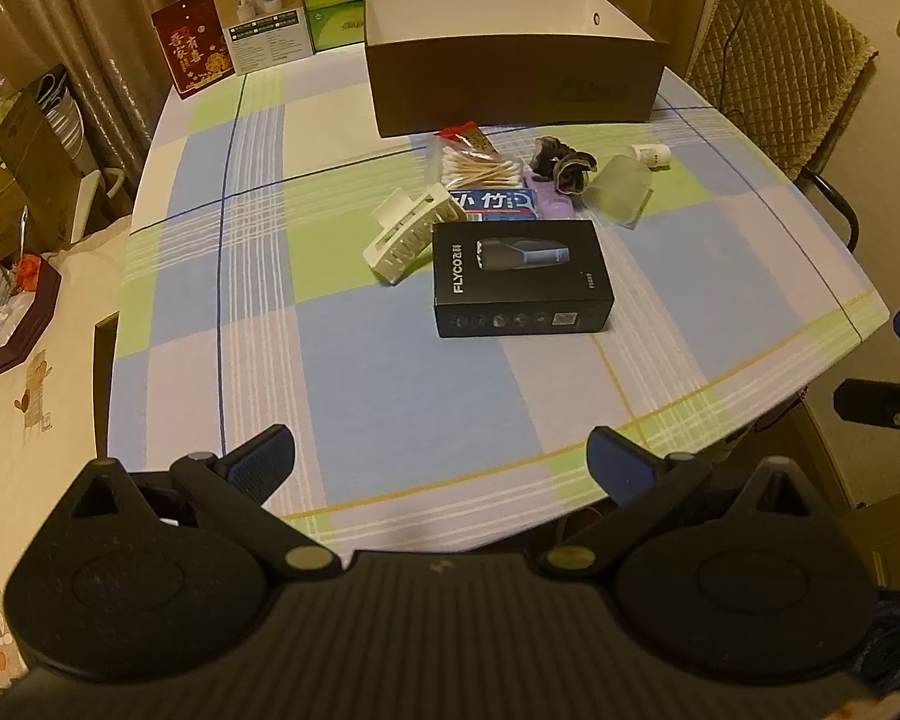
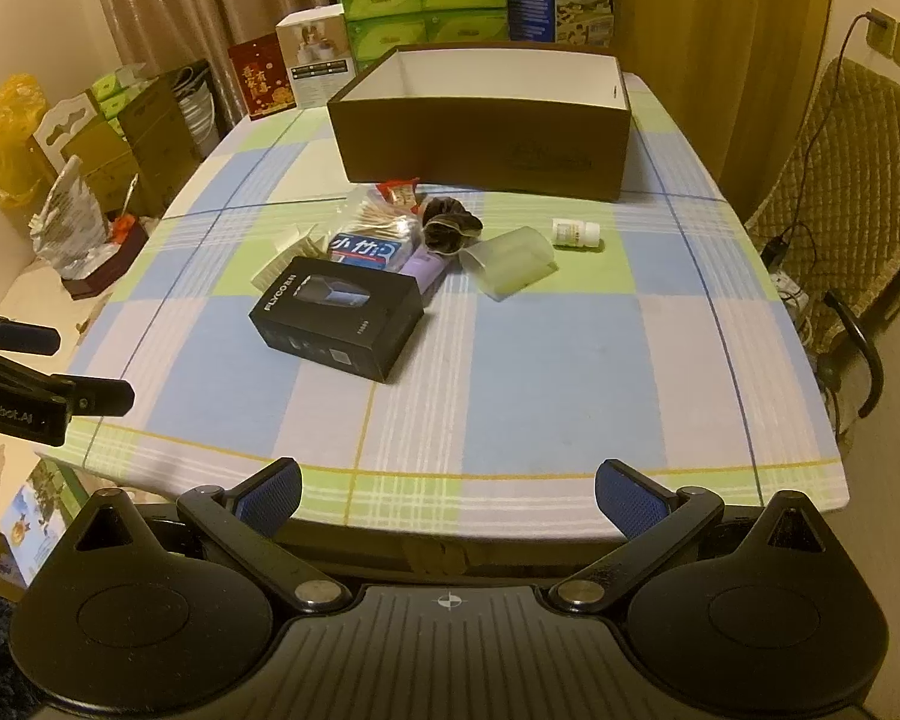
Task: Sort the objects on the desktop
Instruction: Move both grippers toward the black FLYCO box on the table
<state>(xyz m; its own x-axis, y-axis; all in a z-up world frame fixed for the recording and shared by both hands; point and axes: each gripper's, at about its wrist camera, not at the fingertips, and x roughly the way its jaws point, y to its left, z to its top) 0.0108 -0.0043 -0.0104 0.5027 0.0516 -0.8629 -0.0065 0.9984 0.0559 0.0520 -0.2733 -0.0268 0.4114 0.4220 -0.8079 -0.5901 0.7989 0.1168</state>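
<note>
A: Left tool hangs over the near edge of the checked surface, its fingers spread wide with nothing between them. What lies ahead of it?

B: Ahead and slightly left of centre, a white slotted plastic rack lies tilted, touching a black FLYCO box straight ahead. Just beyond sit a bag of cotton swabs and a blue packet, with a red wrapper at the foot of the brown open box farther back.

A: And to the right?

B: A dark scrunchie, a frosted plastic case and a small white bottle on its side.

A: The right tool?

B: Also wide apart and empty, at the near edge. The black FLYCO box lies ahead to its left, the frosted plastic case ahead, the small white bottle just right of that, apart from the pile. The left tool shows at its far left, off the surface.
</note>
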